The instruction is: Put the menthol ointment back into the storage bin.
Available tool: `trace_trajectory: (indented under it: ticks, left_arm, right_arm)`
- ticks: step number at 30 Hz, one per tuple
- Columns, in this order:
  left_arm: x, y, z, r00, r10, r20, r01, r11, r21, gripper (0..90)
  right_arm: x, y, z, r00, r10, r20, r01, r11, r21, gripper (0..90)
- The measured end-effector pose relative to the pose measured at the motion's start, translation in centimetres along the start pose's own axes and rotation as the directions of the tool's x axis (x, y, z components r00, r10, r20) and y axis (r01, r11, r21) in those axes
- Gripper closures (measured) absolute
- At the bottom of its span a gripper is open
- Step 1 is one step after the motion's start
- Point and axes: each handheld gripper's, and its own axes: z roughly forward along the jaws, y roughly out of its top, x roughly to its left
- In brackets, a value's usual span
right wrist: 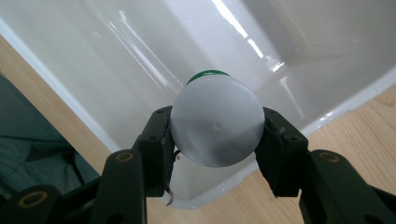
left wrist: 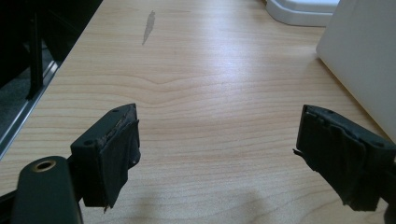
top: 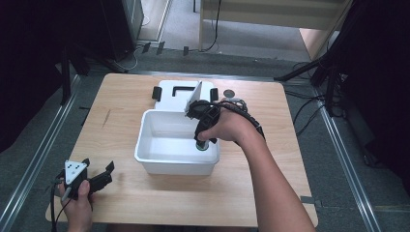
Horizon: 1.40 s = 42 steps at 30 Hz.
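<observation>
Clamped between the two black jaws of the right gripper (right wrist: 215, 135) is a bottle (right wrist: 215, 123) with a white cap and a green band, held inside the white tub (top: 145, 145) near its right wall. Behind the tub lies its white lid (top: 167, 91). Down at the near left corner of the wooden table (top: 121, 96), the left gripper (left wrist: 217, 149) rests with jaws wide apart, nothing between them.
</observation>
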Motion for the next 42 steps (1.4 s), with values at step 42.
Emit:
trace_trajectory:
  ticks: [42]
  left_arm:
    - [-0.1,0.0,0.0,0.9999,0.015,-0.006,-0.015,0.9999,0.004,14.3]
  right_arm:
    - [0.9,0.4,7.3,0.9362,-0.331,0.119,0.330,0.944,0.032,51.3]
